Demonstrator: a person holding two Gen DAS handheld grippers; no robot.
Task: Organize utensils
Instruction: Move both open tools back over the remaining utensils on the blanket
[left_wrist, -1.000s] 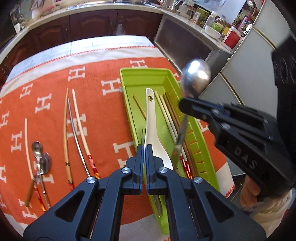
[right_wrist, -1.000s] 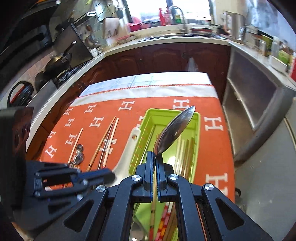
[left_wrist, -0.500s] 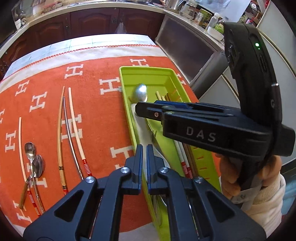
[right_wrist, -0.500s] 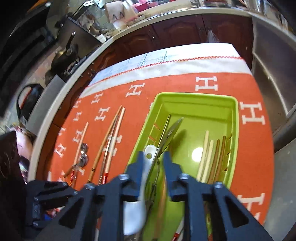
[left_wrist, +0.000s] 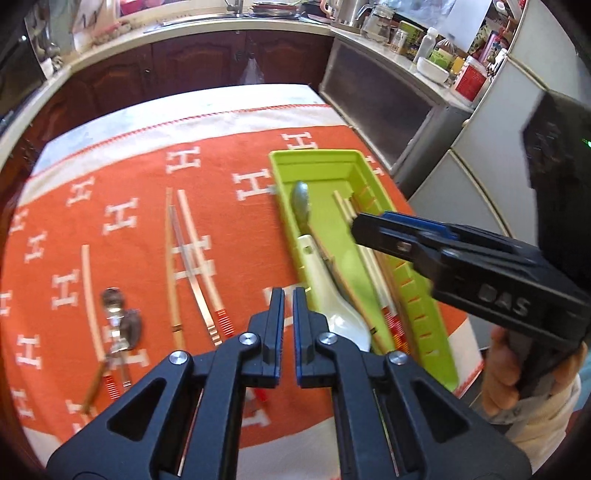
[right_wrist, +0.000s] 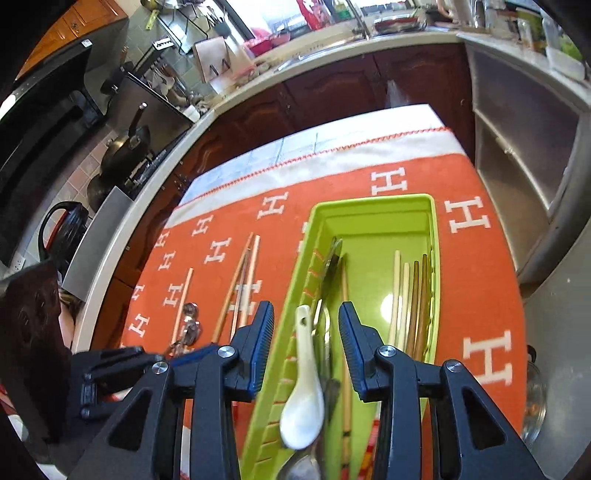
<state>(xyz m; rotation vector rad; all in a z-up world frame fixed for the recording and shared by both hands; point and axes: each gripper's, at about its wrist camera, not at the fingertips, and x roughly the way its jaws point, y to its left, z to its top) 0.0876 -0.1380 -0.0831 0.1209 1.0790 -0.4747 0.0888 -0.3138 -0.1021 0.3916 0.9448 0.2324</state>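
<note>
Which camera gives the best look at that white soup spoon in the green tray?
The right wrist view: the white spoon lies whole, bowl nearest, inside the green tray. The left wrist view shows it too, but the left gripper hides part of its bowl.

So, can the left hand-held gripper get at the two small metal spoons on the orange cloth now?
Probably yes. The left hand-held gripper is shut and empty, and the small metal spoons lie uncovered on the orange cloth beside it, away from the right hand-held gripper.

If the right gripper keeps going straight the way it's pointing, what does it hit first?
Probably the white ceramic spoon lying in the lime green plastic tray: it sits directly between the right gripper's open jaws, with a metal spoon beside it. Depth is hard to judge, so either could come first.
</note>
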